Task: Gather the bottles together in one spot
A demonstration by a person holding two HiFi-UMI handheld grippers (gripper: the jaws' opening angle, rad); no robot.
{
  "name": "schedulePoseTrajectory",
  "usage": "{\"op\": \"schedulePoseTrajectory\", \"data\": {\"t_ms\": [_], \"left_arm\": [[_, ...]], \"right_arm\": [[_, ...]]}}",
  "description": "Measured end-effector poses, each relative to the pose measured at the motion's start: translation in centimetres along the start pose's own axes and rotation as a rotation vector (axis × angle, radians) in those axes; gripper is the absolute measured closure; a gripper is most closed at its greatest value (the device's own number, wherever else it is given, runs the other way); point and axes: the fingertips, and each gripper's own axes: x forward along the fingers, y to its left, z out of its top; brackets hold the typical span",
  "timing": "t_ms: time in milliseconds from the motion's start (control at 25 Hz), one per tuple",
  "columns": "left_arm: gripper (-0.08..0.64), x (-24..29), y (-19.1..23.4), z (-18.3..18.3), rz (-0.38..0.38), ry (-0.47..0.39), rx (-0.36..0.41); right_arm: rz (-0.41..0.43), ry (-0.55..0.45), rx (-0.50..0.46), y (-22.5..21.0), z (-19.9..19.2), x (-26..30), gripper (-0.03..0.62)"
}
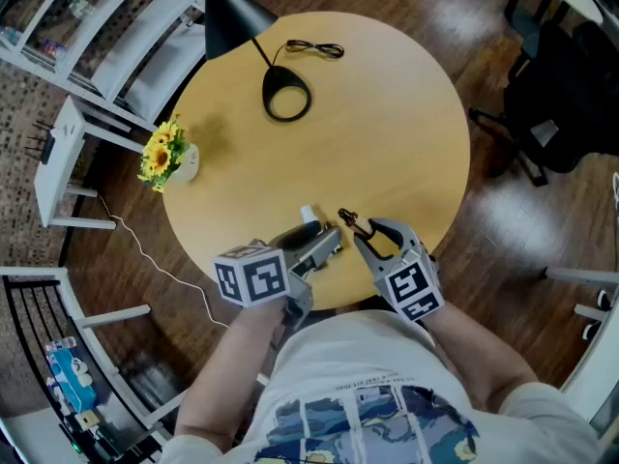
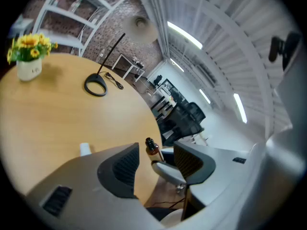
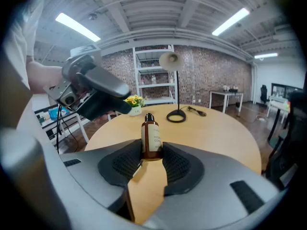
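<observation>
Our right gripper (image 3: 152, 153) was clamped on a small brown bottle with a black cap and a pale label (image 3: 151, 137), its two dark ribbed pads (image 3: 125, 163) pressed against the lower sides of the bottle, which stood upright between them. We could not tell whether the bottle's base touched the round, light wooden worktop (image 1: 397, 143) or hung just above it. Our left gripper (image 2: 156, 164) had its jaws wide apart with nothing gripped, and through the gap its own view showed the brown bottle further off, in the other gripper. Both grippers were near each other at the near edge of the worktop, angled a little downward, with their tips close together. A small white cylindrical container (image 1: 308, 213) stood on the worktop just beside the left gripper's tip; we could not make out whether it was a bottle. Well apart from these, toward the far side, were a black desk lamp with a ring-shaped base (image 1: 286, 96) and a coiled black cable (image 1: 315, 49). A white vase of yellow flowers (image 1: 168, 157) stood close to the left rim.
</observation>
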Motion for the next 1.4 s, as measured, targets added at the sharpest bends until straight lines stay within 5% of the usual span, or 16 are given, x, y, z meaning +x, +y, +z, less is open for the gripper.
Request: {"op": "schedulePoseTrajectory", "data": {"t_ms": [120,280,360,520,640,800,1120,1400], "left_arm": [[0.365,1.9,-1.3,1.3,-0.052,-0.013,-0.106],[0.368,3.3,-0.5,1.8,0.0,-0.008,-0.187],[0.438,3.6,0.0,1.9,0.008,-0.009,-0.231],[0.476,4.0,0.5,1.8,0.026,0.009,-0.212],[0.48,3.8,0.5,2.5,0.014,0.028,-0.136],[0.485,3.3,0.4,5.0,0.027,0.012,0.059],[0.485,3.2,6.7,12.4,0.285,-0.076,0.501],[0.485,4.3,15.1,16.1,0.4,-0.086,0.572]], "right_arm": [[-0.046,-0.04,-0.078,-0.3,1.8,-1.1,0.451],[-0.086,-0.061,-0.144,-0.4,2.7,-1.4,0.451],[-0.101,-0.057,-0.16,-0.4,2.8,-1.1,0.451],[-0.116,-0.045,-0.201,-0.3,2.0,-0.4,0.451],[-0.101,-0.048,-0.204,-0.2,2.0,0.3,0.451],[-0.054,-0.067,-0.154,-0.8,2.2,0.9,0.428],[-0.038,-0.005,-0.012,-3.1,0.4,0.3,0.342],[-0.098,0.041,0.118,-4.9,-1.3,-2.5,0.318]]}}
